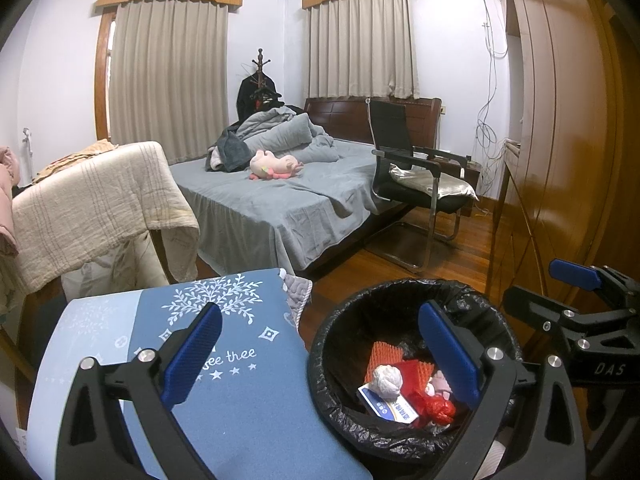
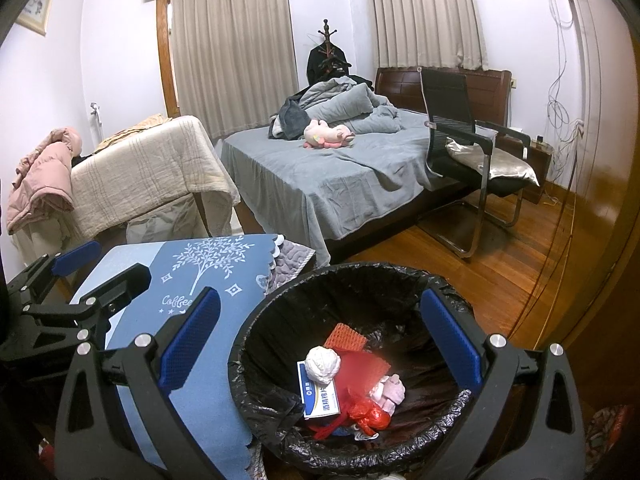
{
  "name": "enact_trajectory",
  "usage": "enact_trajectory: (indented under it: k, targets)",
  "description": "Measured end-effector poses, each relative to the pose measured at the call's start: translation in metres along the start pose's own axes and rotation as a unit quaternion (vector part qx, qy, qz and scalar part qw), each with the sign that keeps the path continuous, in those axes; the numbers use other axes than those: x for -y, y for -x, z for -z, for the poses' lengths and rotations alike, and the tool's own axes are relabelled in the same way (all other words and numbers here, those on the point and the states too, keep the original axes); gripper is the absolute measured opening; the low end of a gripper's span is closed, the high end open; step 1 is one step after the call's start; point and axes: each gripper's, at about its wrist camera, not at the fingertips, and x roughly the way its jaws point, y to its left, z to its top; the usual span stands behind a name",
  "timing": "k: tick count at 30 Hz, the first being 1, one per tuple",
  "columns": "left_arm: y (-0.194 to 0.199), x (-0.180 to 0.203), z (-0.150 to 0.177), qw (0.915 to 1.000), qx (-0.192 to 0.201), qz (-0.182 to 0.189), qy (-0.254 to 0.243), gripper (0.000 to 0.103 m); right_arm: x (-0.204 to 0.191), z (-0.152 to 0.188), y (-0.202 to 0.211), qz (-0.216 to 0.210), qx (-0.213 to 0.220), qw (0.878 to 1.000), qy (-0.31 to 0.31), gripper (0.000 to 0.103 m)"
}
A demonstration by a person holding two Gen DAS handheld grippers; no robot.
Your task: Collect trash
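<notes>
A black-lined trash bin point(image 1: 340, 332) point(image 2: 280, 304) stands on the wood floor beside a blue-clothed table. Inside lie a crumpled white paper ball point(image 1: 386, 380) point(image 2: 322, 364), an orange mesh piece point(image 1: 386, 356) point(image 2: 345, 336), a red wrapper point(image 2: 362, 364), a blue-and-white packet point(image 1: 386, 406) point(image 2: 318, 400) and a pale pink wad point(image 2: 390, 390). My left gripper point(image 1: 320, 350) is open and empty, straddling the table edge and the bin. My right gripper point(image 2: 320, 332) hangs open and empty over the bin. Each gripper shows in the other's view: the right gripper point(image 1: 576, 280), the left gripper point(image 2: 76, 264).
The blue tablecloth point(image 1: 224, 392) point(image 2: 192, 280) covers a table left of the bin. Behind it are a grey bed point(image 1: 288, 196) with a pink plush toy point(image 1: 274, 165), a black chair point(image 1: 404, 160) and a draped chair point(image 1: 100, 200). A wooden wardrobe point(image 1: 560, 140) fills the right.
</notes>
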Motion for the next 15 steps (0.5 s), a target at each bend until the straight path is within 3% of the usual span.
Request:
enact_trajectory:
  k: [15]
  targets:
    - [0.0001,-0.0004,0.0002,1.0000,0.000,-0.001,-0.001,0.097,-0.0001,0.0000,0.0001,0.000,0.000,1.000,0.000,0.098]
